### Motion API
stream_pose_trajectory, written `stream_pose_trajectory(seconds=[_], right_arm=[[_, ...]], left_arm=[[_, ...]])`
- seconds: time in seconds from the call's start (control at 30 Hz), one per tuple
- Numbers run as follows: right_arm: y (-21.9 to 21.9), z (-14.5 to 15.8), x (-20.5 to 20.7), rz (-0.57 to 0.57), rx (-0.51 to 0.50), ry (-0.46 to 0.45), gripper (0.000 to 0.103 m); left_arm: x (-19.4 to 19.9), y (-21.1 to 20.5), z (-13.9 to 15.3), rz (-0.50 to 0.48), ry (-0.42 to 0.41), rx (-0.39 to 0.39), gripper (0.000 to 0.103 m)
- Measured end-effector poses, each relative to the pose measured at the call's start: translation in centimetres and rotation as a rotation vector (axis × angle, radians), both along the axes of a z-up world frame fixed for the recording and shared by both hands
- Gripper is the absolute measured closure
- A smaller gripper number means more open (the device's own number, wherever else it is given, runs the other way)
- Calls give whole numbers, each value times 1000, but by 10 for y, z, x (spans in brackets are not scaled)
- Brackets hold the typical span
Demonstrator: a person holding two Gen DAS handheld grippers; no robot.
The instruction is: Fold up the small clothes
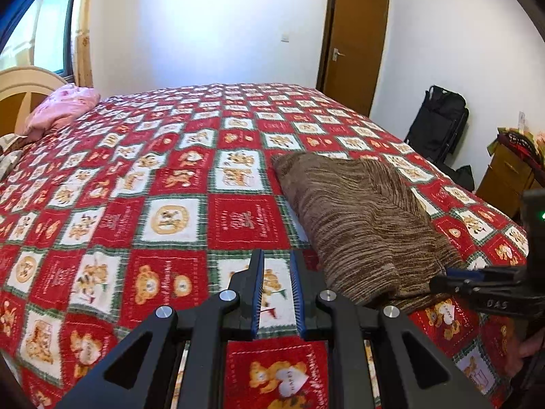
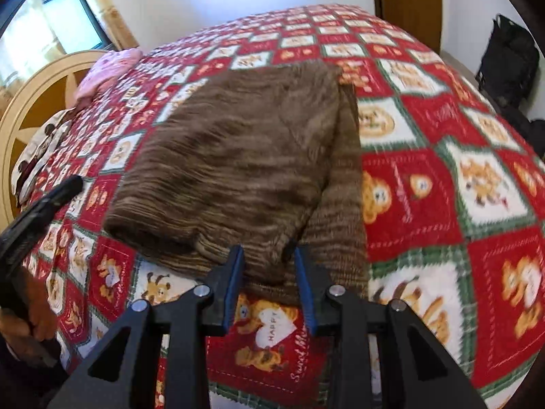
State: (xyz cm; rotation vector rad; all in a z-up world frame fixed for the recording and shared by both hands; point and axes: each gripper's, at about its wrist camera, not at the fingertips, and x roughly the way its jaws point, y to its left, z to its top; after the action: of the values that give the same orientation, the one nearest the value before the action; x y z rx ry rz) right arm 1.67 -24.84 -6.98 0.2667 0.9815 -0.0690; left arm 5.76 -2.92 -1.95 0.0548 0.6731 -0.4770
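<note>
A brown striped knit garment [image 1: 361,218] lies folded on the red bear-patterned bedspread [image 1: 136,204]. In the right wrist view the garment [image 2: 245,156] fills the middle, its near edge between my fingers. My left gripper [image 1: 276,259] is open and empty, just left of the garment's near corner. My right gripper [image 2: 269,254] is open, its tips over the garment's near hem; it also shows in the left wrist view [image 1: 442,281] at the garment's right near edge. The left gripper shows at the left of the right wrist view [image 2: 68,187].
A pink cloth [image 1: 64,105] lies by the cream headboard [image 1: 20,92] at the far left. A brown door [image 1: 354,47], a black bag [image 1: 439,122] and a wooden cabinet [image 1: 507,177] stand beyond the bed's right side.
</note>
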Motion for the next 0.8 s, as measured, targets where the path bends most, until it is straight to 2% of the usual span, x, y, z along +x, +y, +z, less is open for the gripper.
stream_pose_trajectory(seconds=[0.13, 0.2, 0.27, 0.4, 0.53, 0.63, 0.8], right_arm=[[3, -3, -5, 0, 18, -14, 67], [4, -6, -1, 3, 9, -13, 70], [10, -8, 1, 20, -19, -10, 84], [11, 1, -1, 45, -32, -9, 90], [12, 35, -17, 88, -188, -43, 90], [-6, 40, -23, 97, -189, -2, 90], [-15, 6, -19, 101, -153, 102, 89]], left_arm=[[5, 9, -4, 23, 31, -17, 87], [7, 9, -6, 23, 59, -32, 87], [6, 10, -5, 15, 61, -43, 87], [0, 13, 1, 11, 16, -27, 87], [3, 14, 2, 6, 19, -36, 87], [5, 10, 1, -3, 22, -34, 87], [6, 0, -1, -34, 32, -20, 87]])
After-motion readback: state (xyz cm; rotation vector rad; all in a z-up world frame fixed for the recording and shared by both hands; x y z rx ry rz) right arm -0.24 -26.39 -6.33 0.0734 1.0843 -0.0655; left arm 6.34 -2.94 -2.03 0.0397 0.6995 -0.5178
